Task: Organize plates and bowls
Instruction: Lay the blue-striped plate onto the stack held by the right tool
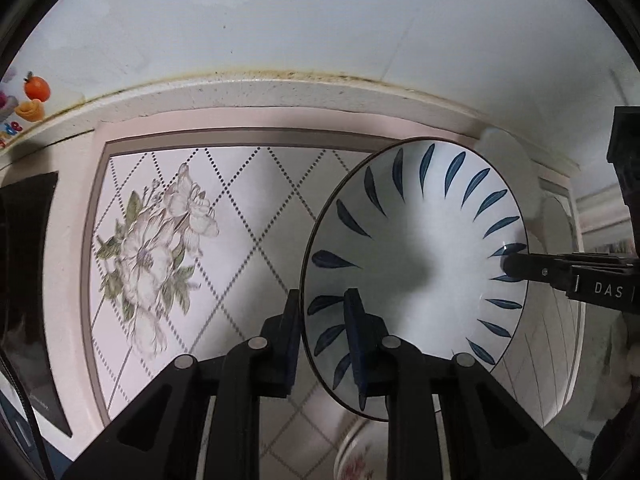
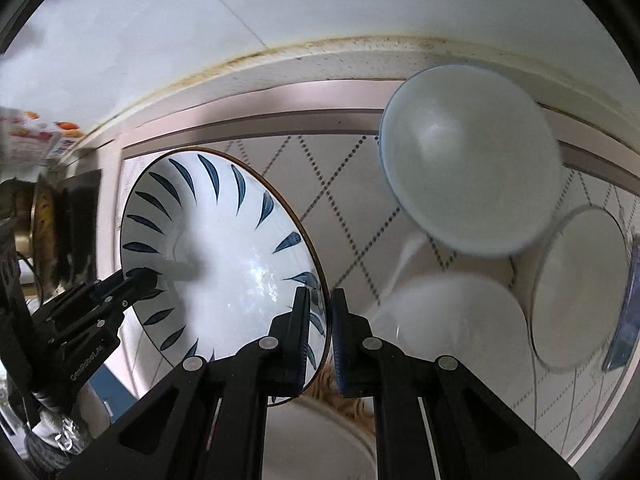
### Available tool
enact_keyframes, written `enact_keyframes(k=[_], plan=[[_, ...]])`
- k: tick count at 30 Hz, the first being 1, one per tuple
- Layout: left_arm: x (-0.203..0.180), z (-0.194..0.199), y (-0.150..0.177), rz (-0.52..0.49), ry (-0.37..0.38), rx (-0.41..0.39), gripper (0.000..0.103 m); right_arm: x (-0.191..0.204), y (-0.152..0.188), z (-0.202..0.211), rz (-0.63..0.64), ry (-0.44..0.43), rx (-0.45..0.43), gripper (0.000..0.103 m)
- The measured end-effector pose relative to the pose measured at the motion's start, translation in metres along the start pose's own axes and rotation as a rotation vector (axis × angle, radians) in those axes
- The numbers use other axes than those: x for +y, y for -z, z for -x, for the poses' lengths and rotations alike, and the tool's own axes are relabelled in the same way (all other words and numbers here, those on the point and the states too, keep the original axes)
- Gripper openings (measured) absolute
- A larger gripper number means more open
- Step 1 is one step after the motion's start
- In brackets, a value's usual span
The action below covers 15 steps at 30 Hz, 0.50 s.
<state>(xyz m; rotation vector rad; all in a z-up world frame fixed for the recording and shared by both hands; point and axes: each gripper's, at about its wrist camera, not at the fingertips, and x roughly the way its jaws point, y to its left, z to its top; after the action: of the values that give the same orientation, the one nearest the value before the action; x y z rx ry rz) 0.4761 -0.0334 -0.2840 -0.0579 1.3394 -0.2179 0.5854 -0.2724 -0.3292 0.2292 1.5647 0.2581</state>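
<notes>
Both tools pinch the blue-leaf plate (image 1: 416, 248) above the tabletop (image 1: 248, 200). The left tool (image 1: 322, 320) is clamped on its left rim, the right tool (image 2: 320, 316) on its right rim. A white bowl (image 2: 472, 156) sits far right.

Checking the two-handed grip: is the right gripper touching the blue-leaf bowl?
Touching. The right wrist view shows the right gripper with a finger on each side of the blue-leaf bowl rim, clamping it.

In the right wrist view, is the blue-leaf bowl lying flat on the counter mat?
No: the blue-leaf bowl is held up on edge, its rim pinched between the right tongs, its inside facing sideways.
</notes>
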Motion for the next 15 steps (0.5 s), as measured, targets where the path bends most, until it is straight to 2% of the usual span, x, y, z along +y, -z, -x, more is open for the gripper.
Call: enact_keyframes(k=[6,15], plan=[[-0.008,0.024,0.029,-0.042,0.008,-0.018,0.018,0.01,0.058,0.011,0.032,-0.016,0.024,0.012],[-0.032,0.014,0.093,-0.096,0.012,0.044,0.018,-0.015,0.147,-0.007,-0.017,-0.061,0.101,0.011]])
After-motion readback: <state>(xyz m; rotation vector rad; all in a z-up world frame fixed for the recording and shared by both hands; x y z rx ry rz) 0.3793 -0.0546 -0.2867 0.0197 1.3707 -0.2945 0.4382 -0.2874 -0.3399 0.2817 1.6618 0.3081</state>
